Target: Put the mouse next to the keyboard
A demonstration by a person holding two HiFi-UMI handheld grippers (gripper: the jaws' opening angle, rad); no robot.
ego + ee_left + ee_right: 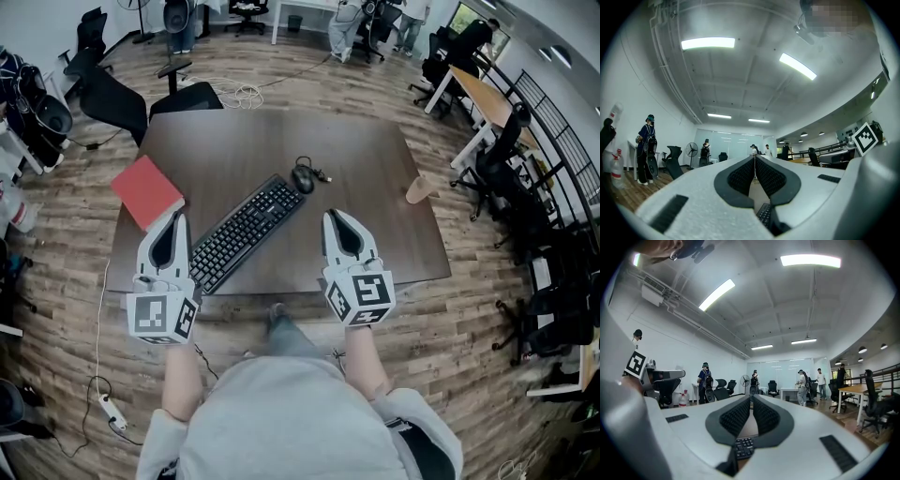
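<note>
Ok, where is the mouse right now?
In the head view the mouse sits on the dark table, just past the far end of the keyboard, left of the tan cup.

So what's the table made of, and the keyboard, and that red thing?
The table looks like dark brown wood or wood-look laminate, because it is smooth with a dull sheen. The keyboard looks like matte black plastic, with rows of separate keys. The red thing looks like a book with a plain matte cover, maybe card or cloth; I can't tell which.
</note>
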